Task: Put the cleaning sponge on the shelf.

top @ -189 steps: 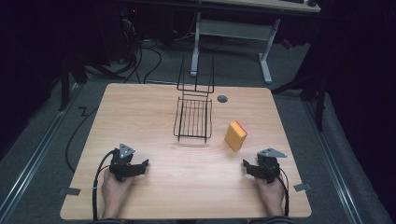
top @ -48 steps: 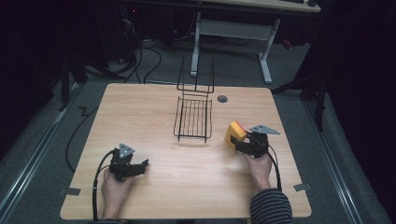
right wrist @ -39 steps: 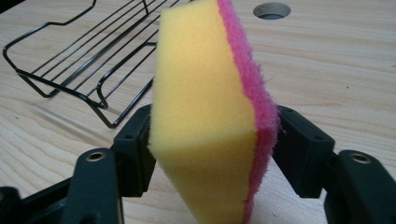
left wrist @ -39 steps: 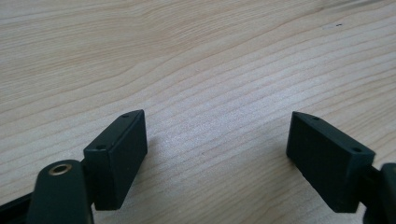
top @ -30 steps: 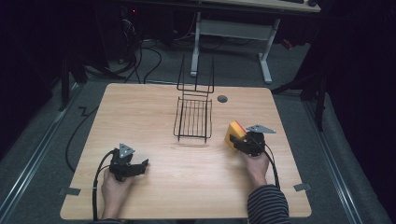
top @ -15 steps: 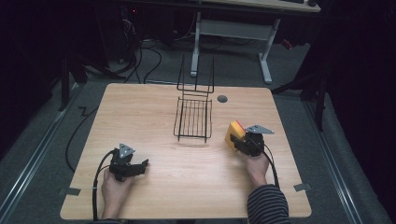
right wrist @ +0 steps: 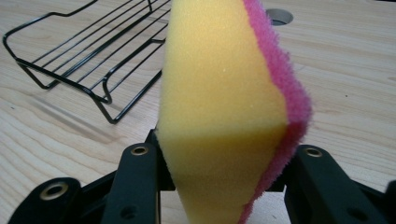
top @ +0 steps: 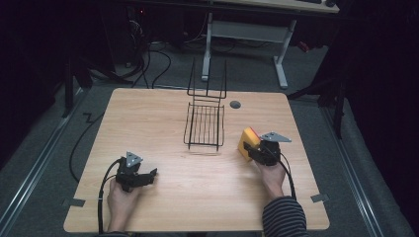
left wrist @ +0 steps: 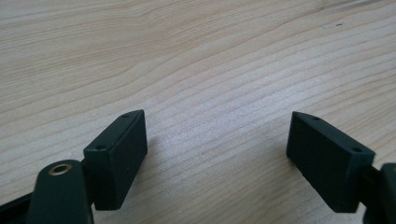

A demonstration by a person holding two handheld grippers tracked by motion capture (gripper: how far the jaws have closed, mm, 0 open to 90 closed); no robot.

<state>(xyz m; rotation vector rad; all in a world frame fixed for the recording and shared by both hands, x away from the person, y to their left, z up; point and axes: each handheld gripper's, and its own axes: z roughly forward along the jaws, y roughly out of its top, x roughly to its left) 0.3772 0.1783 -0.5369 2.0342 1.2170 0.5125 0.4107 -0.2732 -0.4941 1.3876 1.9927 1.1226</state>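
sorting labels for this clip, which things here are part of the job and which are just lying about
In the job:
sponge, pinched in the right hand-held gripper
wire rack

Lying about:
left hand-held gripper, open on the bare table
desk frame behind

floor (top: 44,148): grey carpet | room: dark | far desk (top: 247,29): white legs

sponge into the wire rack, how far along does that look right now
Done: the right gripper is shut on the sponge, pinching its yellow and pink sides. In hand: the sponge stands between the jaws just right of the wire rack. Left, if the rack is the goal: carrying it over and releasing. The left gripper rests open on the table.
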